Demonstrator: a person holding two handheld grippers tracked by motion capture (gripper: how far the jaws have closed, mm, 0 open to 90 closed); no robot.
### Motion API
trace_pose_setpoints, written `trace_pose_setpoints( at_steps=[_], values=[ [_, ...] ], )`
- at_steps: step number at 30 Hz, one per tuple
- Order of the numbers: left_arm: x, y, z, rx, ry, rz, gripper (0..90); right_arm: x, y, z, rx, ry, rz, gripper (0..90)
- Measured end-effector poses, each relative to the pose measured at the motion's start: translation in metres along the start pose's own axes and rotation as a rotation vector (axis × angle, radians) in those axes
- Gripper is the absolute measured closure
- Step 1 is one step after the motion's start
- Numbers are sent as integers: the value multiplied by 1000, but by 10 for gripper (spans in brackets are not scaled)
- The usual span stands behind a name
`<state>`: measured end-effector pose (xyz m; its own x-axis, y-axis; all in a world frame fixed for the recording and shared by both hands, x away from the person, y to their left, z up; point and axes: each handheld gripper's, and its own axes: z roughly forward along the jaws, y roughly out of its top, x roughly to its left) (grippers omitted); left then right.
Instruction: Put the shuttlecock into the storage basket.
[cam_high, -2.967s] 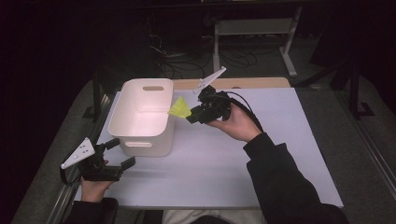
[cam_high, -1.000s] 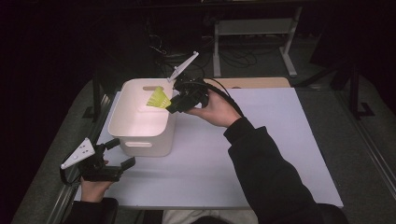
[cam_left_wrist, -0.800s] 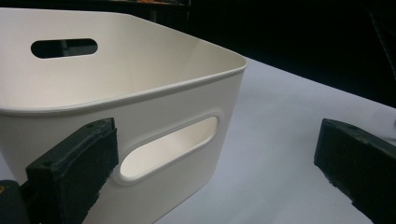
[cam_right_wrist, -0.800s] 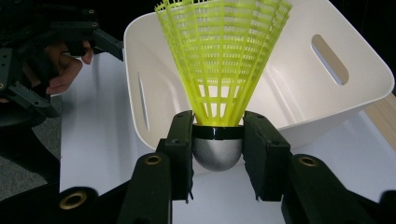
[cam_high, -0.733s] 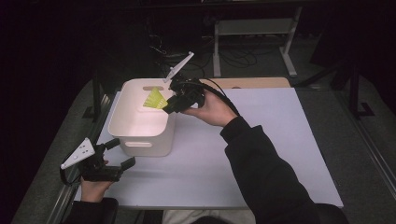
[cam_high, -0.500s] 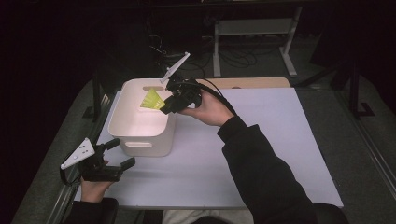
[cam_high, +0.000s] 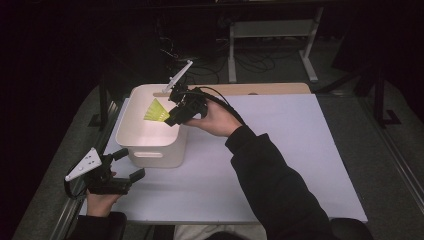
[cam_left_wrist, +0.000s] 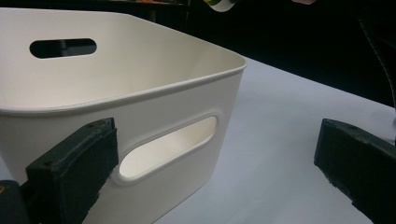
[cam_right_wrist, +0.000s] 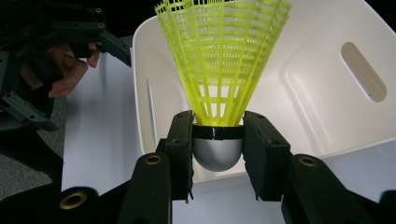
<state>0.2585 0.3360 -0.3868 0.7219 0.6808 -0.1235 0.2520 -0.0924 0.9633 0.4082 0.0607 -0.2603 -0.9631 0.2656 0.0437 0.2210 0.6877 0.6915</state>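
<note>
The right gripper's (cam_right_wrist: 217, 154) fingers (cam_right_wrist: 180, 144) pinched the yellow shuttlecock (cam_right_wrist: 223, 60) at its firm rounded cork, wisely sparing the light, flimsy skirt, above the white bin's (cam_high: 150, 150) right rim, while the left gripper (cam_high: 122, 165) waited wide open on the surface (cam_high: 280, 150).

Dim room – table lit from above – sharp.

White bin (cam_left_wrist: 140, 88) between open jaws
</note>
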Motion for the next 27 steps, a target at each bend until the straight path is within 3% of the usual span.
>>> trace_pose_setpoints(
  at_steps=[27],
  values=[
    [0,0,-1,-2,1,2,0,6,1,37,49,51,-17,632]
  ],
)
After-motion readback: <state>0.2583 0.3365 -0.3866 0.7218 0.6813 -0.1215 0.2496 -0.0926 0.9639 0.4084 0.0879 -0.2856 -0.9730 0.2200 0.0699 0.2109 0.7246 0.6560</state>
